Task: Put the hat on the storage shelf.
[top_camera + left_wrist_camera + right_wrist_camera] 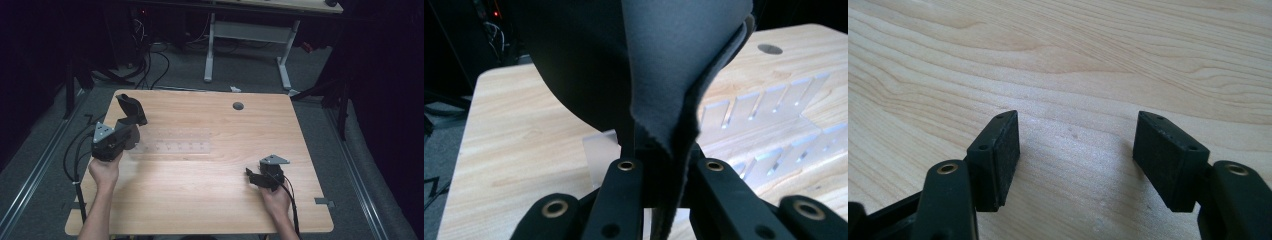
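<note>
The left gripper (131,117), clenched on a floppy dark fabric piece (674,65) above the clear slotted rack (172,147), risks it slipping or snagging, while the right gripper (1075,160) rests released near the right edge.

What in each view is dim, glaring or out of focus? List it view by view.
High view: table lit, surroundings nearly black, clear rack washed pale. Left gripper view: dark cloth held by the left gripper looms close and soft, rack slots glint. Right gripper view: right gripper pads sharp, far wood grain blurs.
</note>
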Demonstrator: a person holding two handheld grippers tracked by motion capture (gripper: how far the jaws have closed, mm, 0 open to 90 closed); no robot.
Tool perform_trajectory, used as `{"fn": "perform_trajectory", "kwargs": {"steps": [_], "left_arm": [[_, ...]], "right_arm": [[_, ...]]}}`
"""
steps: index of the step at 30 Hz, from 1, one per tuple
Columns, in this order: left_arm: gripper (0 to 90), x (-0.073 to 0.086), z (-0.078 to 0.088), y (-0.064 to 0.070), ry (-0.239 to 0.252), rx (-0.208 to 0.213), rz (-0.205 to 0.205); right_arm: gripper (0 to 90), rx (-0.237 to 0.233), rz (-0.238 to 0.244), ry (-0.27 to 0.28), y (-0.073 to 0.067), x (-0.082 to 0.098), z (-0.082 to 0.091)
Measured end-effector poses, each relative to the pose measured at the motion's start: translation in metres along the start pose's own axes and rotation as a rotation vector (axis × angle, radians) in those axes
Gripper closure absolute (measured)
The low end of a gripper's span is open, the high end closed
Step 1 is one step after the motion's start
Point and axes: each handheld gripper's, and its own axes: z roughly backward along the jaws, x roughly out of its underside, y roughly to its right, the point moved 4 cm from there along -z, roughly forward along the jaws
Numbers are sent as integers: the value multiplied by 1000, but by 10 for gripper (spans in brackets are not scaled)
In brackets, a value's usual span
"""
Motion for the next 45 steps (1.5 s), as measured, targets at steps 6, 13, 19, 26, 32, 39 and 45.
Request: {"fn": "perform_trajectory", "kwargs": {"steps": [6, 13, 19, 26, 32, 39, 45], "left_arm": [[860, 7, 0, -3, -10, -5, 4], [848, 8, 3, -5, -17, -17, 12], [784, 11, 7, -6, -50, -31, 1], [520, 11, 13, -6, -79, -65, 19], [404, 18, 22, -9, -90, -91, 71], [382, 28, 36, -8, -83, -94, 94], [383, 37, 46, -6, -86, -91, 109]], "right_arm": [[356, -1, 2, 0, 0, 0, 0], [356, -1, 2, 1, 0, 0, 0], [355, -2, 2, 0, 0, 0, 0], [354, -2, 3, 0, 0, 0, 0], [353, -3, 5, -1, 0, 0, 0], [353, -3, 5, -1, 0, 0, 0], [353, -3, 6, -1, 0, 0, 0]]}}
